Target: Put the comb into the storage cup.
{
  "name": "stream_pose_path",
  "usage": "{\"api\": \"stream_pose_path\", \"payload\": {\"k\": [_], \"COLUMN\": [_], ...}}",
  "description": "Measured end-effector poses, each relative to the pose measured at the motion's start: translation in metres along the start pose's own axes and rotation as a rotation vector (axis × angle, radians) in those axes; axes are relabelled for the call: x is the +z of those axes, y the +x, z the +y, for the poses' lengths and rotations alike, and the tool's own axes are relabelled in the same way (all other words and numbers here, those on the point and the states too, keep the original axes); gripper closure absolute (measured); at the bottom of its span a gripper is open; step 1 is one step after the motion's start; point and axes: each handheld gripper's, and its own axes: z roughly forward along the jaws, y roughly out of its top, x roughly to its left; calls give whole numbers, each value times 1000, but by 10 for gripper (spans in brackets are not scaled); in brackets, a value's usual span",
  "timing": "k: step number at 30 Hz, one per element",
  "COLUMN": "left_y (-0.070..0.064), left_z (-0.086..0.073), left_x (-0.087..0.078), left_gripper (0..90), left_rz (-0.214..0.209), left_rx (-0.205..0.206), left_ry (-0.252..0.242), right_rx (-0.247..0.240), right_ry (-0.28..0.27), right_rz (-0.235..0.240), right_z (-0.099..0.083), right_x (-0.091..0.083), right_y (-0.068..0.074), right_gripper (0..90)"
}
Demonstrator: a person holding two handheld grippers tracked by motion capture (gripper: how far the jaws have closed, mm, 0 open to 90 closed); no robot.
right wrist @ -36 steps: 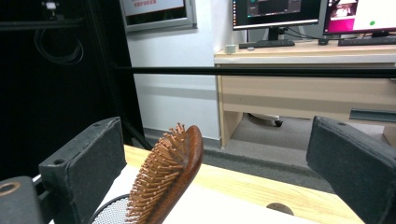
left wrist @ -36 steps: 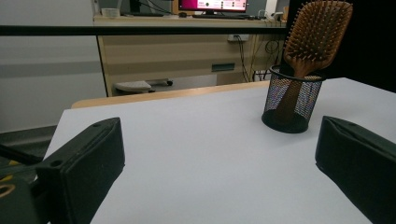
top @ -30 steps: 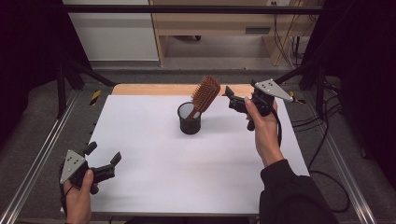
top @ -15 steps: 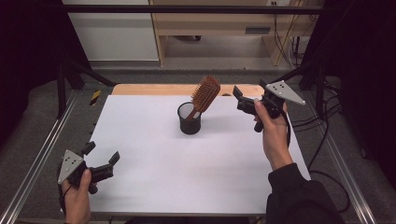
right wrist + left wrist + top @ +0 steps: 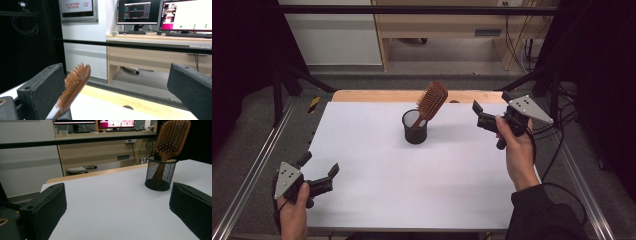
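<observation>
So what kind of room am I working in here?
Probably an office or lab workstation: lit computer monitors with a dark keyboard on a light wooden desk, behind a white-topped table in a metal frame.

The wall sign [image 5: 78, 9] carries red writing too small to read, ending in what looks like 115.

Left gripper [image 5: 319, 175]: jaws apart, held low at the near left. Right gripper [image 5: 479, 116]: jaws apart, raised at the far right.
</observation>
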Motion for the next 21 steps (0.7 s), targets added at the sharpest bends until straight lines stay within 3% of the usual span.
{"api": "stream_pose_path", "payload": {"k": [9,13,17,21], "left_y": [4,4,3,3], "left_z": [-1,-2,-2,-2], "left_x": [-2,-4,-10,-14], "left_gripper": [14,16,16,15], "left_rz": [-9,-10,-3,4], "left_rx": [-52,-57,-36,-39], "left_ry": [-17,-15,-15,-16], "right_rx": [-31,-31,-46,-33], "right_ry": [14,11,19,55], "right_rz": [-21,-26,-39,-31], "right_z": [-15,-24,-35,-45], "right_x": [-26,-36,-46,-57], "right_y": [-14,-21,-25,-27], "right_gripper": [35,54,54,33]}}
